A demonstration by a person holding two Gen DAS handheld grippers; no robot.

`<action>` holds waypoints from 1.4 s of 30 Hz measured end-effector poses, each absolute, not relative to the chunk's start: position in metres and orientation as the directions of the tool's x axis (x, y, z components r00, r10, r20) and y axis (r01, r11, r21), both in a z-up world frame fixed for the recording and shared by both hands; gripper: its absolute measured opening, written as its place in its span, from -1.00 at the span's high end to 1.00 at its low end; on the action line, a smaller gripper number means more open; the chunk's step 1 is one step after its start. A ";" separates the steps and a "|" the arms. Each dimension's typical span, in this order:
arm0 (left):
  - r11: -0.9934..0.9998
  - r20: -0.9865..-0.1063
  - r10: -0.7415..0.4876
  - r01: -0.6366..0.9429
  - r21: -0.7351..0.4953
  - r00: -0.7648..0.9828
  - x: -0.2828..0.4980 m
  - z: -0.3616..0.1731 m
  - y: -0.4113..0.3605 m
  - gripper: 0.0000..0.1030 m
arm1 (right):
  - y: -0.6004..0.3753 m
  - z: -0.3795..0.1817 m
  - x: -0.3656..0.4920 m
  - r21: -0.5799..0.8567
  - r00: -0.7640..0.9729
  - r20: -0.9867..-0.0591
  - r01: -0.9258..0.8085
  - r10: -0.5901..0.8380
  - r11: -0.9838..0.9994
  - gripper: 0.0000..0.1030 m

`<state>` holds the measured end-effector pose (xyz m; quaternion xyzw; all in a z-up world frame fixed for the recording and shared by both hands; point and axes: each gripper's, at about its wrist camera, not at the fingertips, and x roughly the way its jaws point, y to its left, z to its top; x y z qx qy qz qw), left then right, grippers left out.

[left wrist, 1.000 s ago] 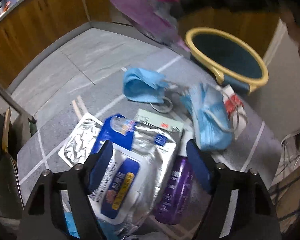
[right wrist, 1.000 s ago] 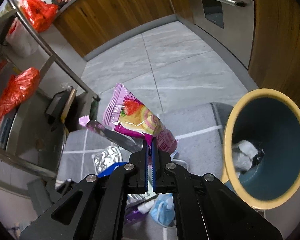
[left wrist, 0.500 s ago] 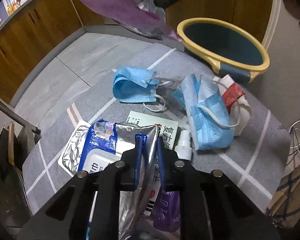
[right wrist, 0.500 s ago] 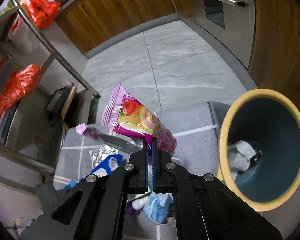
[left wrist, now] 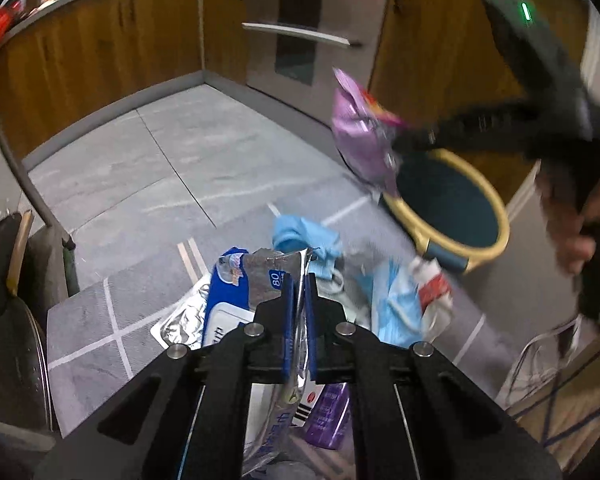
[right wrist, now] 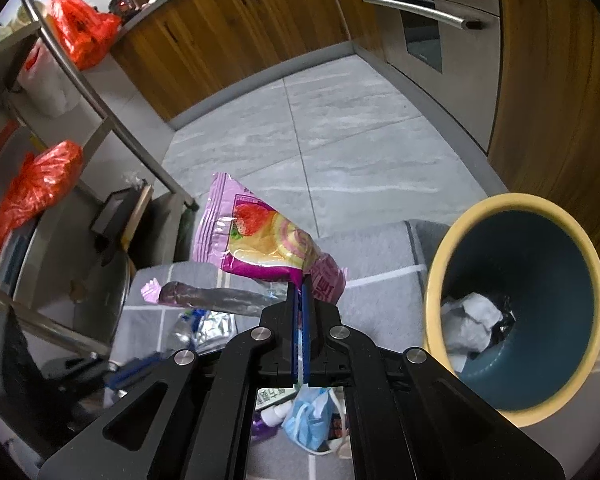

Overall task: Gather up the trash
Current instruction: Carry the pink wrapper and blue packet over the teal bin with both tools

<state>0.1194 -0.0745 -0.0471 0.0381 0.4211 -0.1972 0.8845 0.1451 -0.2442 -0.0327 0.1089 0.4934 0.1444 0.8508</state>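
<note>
My left gripper [left wrist: 298, 286] is closing its jaws, and its pads pinch the edge of a silver and blue wet-wipes pack [left wrist: 236, 292] that hangs lifted off the grey mat [left wrist: 100, 320]. My right gripper [right wrist: 299, 294] is shut on a purple strawberry snack wrapper [right wrist: 260, 236], held up beside the yellow-rimmed teal bin [right wrist: 540, 260]. In the left wrist view that wrapper [left wrist: 360, 144] hangs over the bin [left wrist: 448, 208]. Two blue face masks [left wrist: 300, 236] [left wrist: 396, 304], a red and white packet [left wrist: 434, 292] and a purple bottle [left wrist: 328, 412] lie on the mat.
Crumpled white paper [right wrist: 472, 320] lies inside the bin. Wooden cabinets [left wrist: 100, 48] and an oven with bar handles [left wrist: 300, 32] close off the far side. A metal rack [right wrist: 80, 80] with red bags [right wrist: 32, 188] stands at the left. A person's hand [left wrist: 580, 220] grips the right tool.
The left jaws went from wide open around the wipes pack to pinched on its edge, then rose with it. The right gripper kept still with the wrapper.
</note>
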 end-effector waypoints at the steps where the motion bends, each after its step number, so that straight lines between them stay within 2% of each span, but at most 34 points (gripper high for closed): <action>1: 0.922 -0.752 -0.323 0.372 -0.112 0.575 0.120 -0.042 -0.070 0.92 | -0.244 -0.032 0.145 0.325 0.474 -0.808 -0.139 0.351 0.935 0.96; 14: 0.924 -0.661 -0.377 0.309 -0.225 0.649 0.116 0.001 -0.040 0.95 | -0.245 -0.029 0.145 0.321 0.485 -0.802 -0.142 0.349 0.936 0.96; 24: 0.909 -0.580 -0.416 0.344 -0.235 0.701 0.109 0.036 -0.042 0.96 | -0.261 -0.015 0.143 0.323 0.530 -0.779 -0.117 0.334 0.939 0.96; 33: 0.877 -0.534 -0.478 0.414 -0.246 0.697 0.113 0.057 -0.077 0.96 | -0.295 -0.004 0.142 0.313 0.575 -0.767 -0.051 0.284 0.948 0.96; 42: 0.828 -0.507 -0.551 0.509 -0.234 0.663 0.116 0.067 -0.138 0.95 | -0.359 -0.005 0.137 0.280 0.611 -0.773 0.082 0.174 0.957 0.96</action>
